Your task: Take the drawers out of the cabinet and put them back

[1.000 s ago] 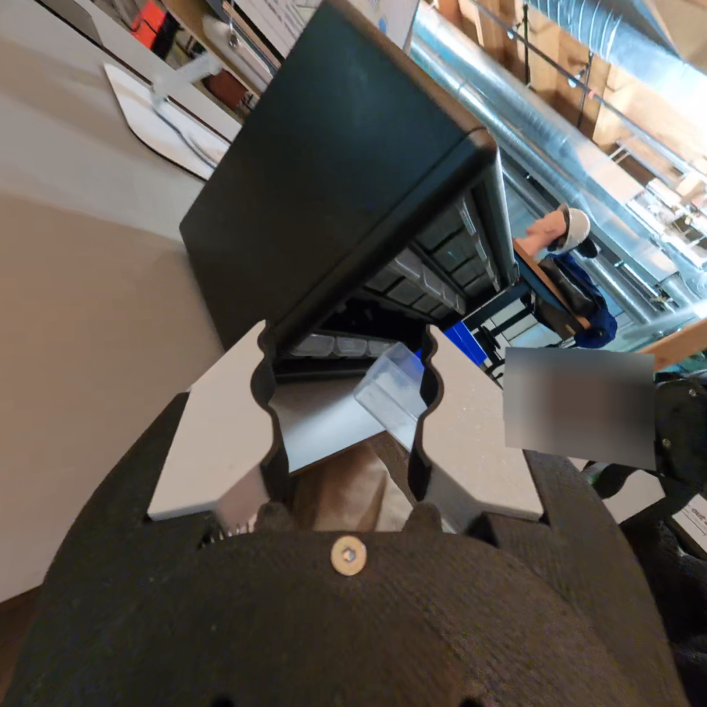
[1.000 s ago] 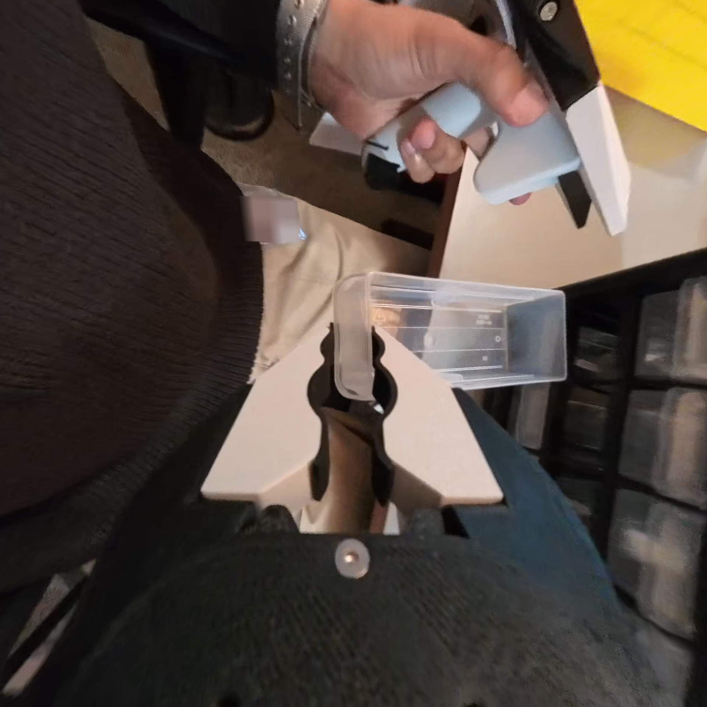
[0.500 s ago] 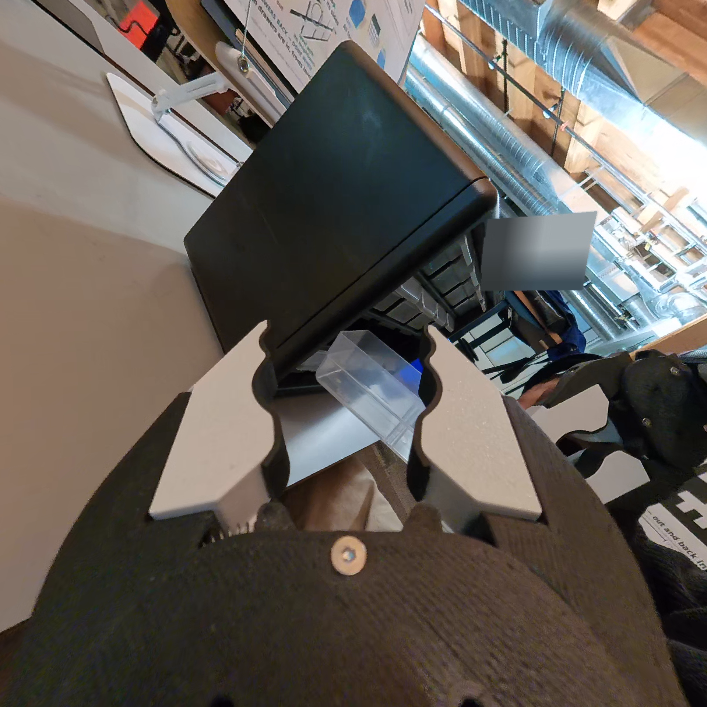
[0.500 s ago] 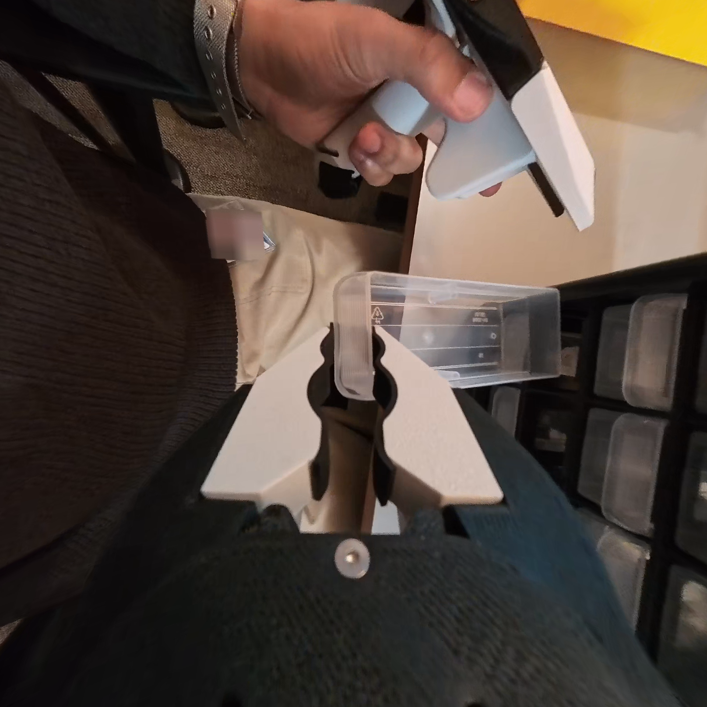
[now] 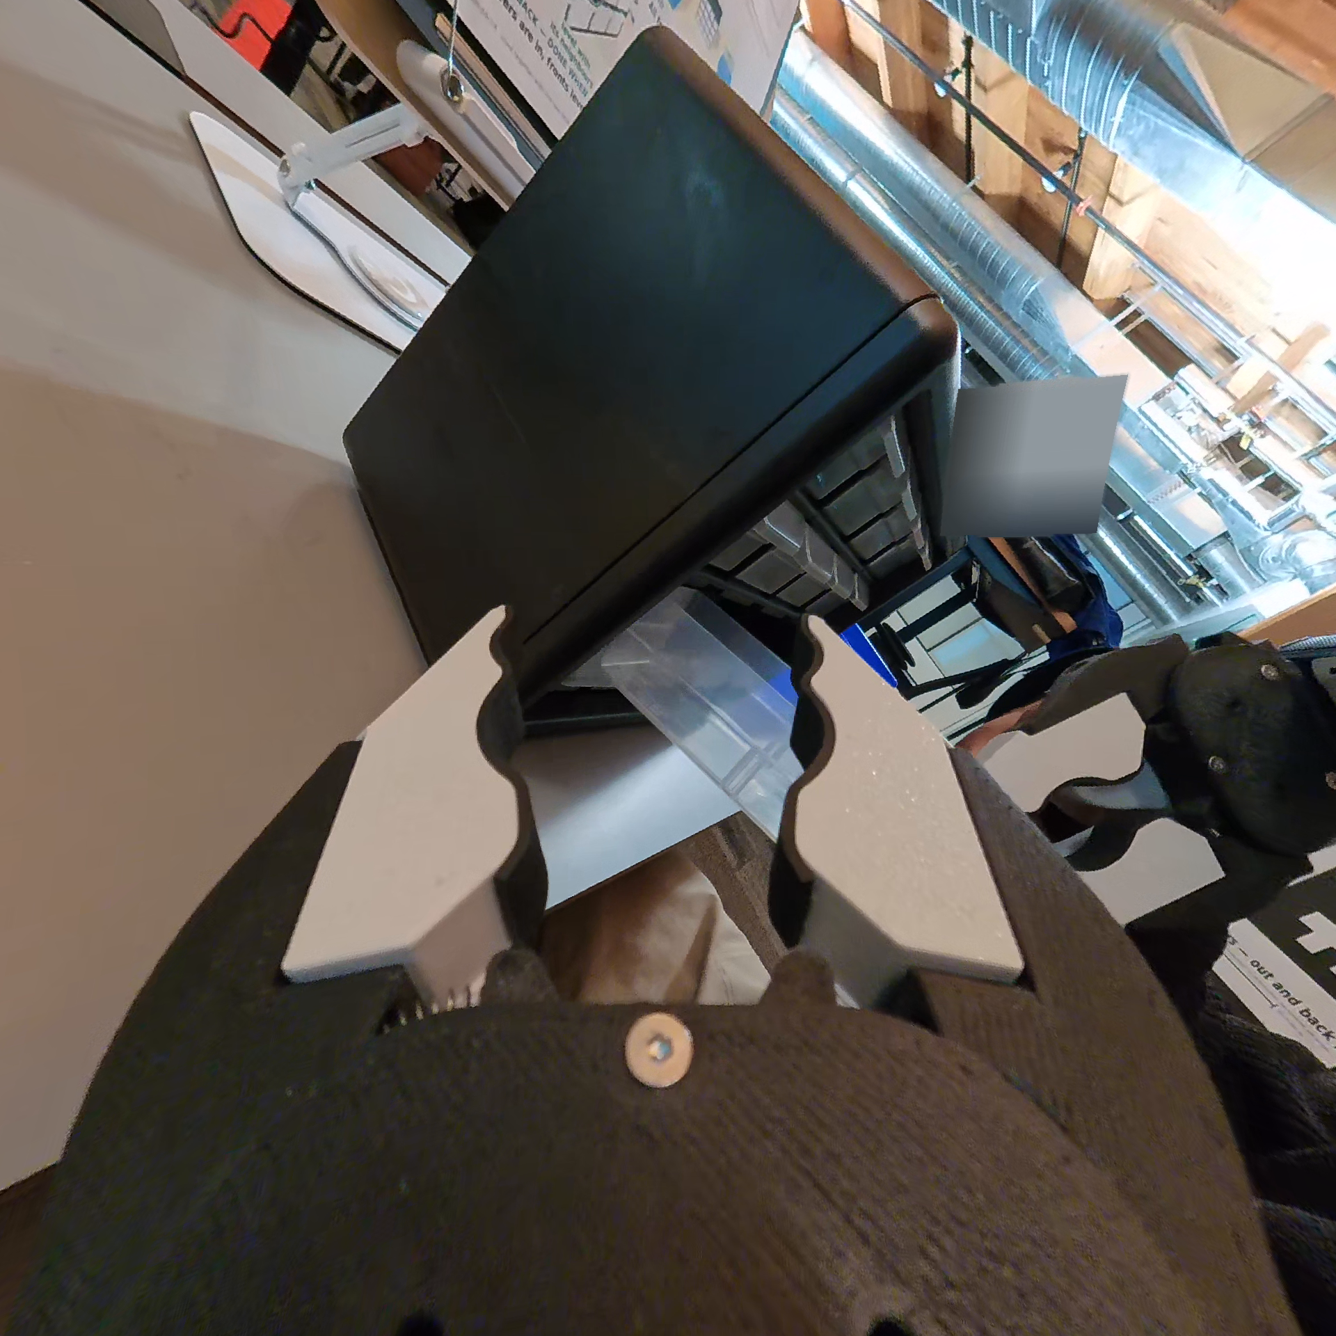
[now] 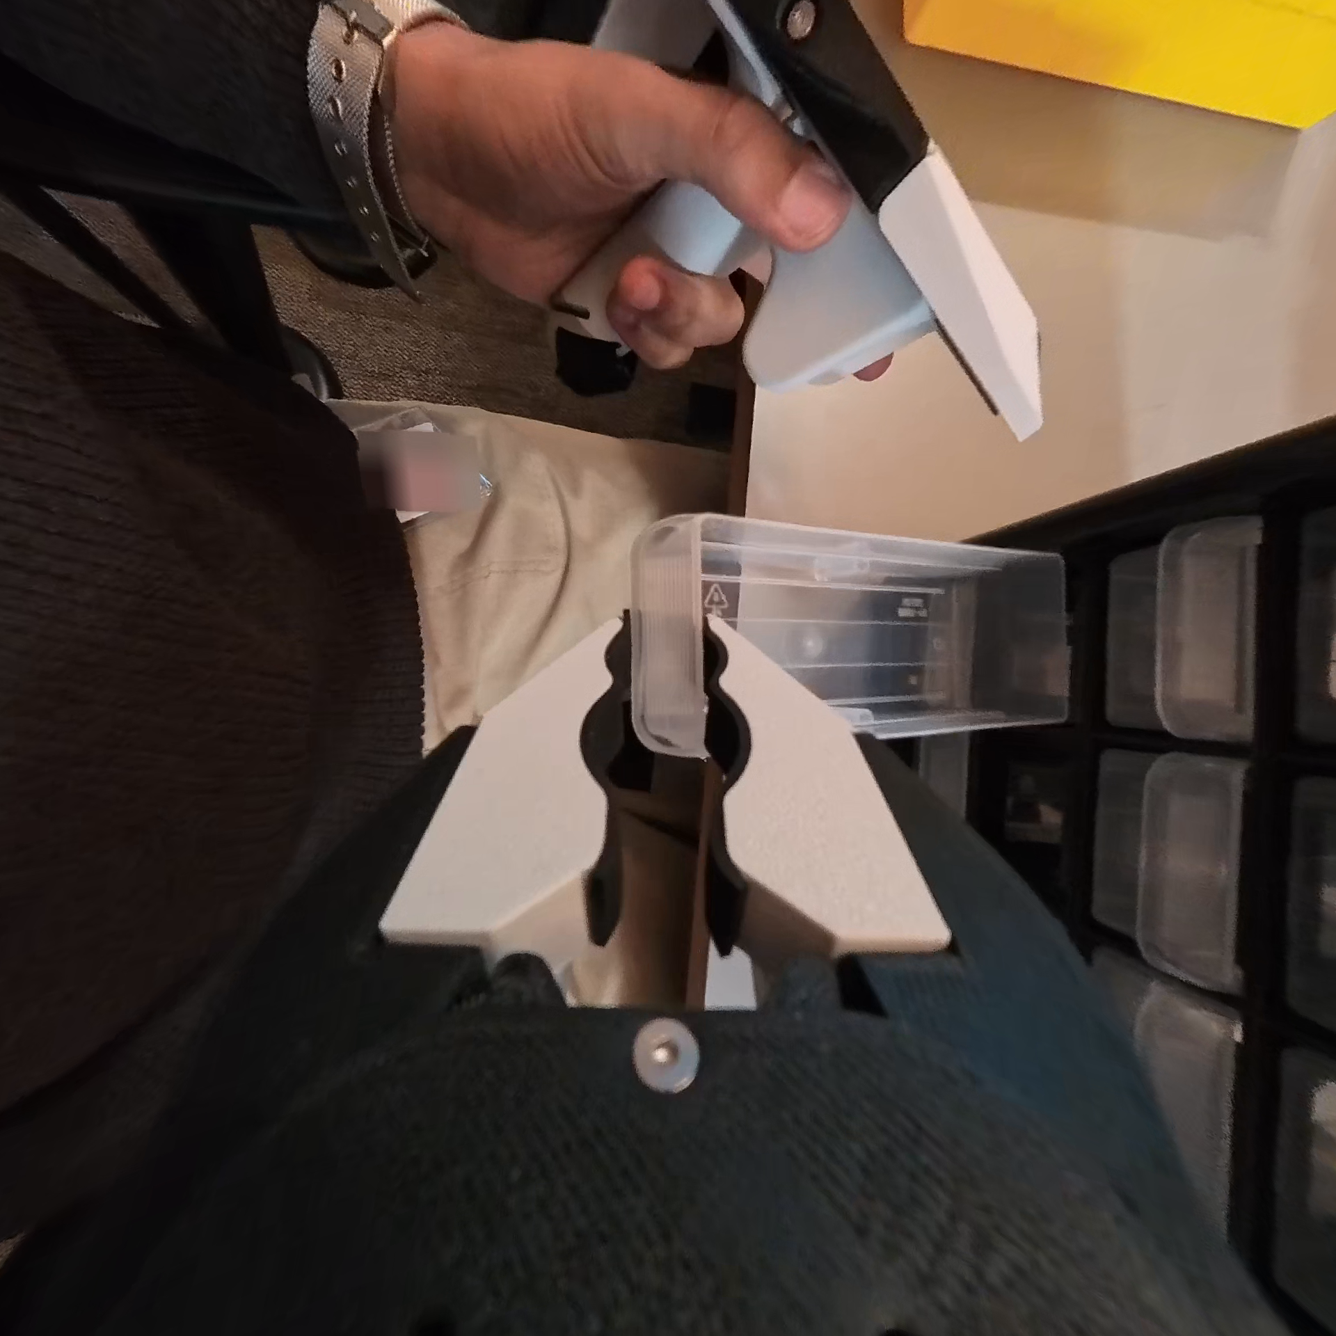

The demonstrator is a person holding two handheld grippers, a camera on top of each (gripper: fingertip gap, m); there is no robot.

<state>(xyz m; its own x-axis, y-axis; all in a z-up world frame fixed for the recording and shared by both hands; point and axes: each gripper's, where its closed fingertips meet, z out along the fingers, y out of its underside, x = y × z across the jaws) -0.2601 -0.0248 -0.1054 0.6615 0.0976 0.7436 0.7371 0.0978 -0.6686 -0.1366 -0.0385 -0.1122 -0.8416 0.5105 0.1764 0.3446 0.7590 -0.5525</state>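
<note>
The black cabinet [image 5: 636, 347] stands on the beige table [image 5: 144, 549], its front full of small clear drawers [image 6: 1193, 629]. My right gripper [image 6: 665, 629] is shut on the handle of a clear plastic drawer [image 6: 882, 636]; the drawer's far end is at the cabinet's front [image 6: 1287, 766]. The same drawer shows in the left wrist view [image 5: 708, 694], reaching toward the cabinet's lower corner. My left gripper [image 5: 654, 629] is open and empty, near the cabinet's side edge. It also shows in the right wrist view [image 6: 961, 303], held by a hand above the drawer.
A white flat stand base [image 5: 289, 224] lies on the table behind the cabinet. A yellow object [image 6: 1128, 50] sits at the far edge of the table. The table's front edge [image 6: 737, 463] and the person's lap [image 6: 520, 571] lie just below the drawer.
The clear drawer has moved toward the cabinet's front, its far end now at the cabinet's front face. The left gripper stays open beside the cabinet.
</note>
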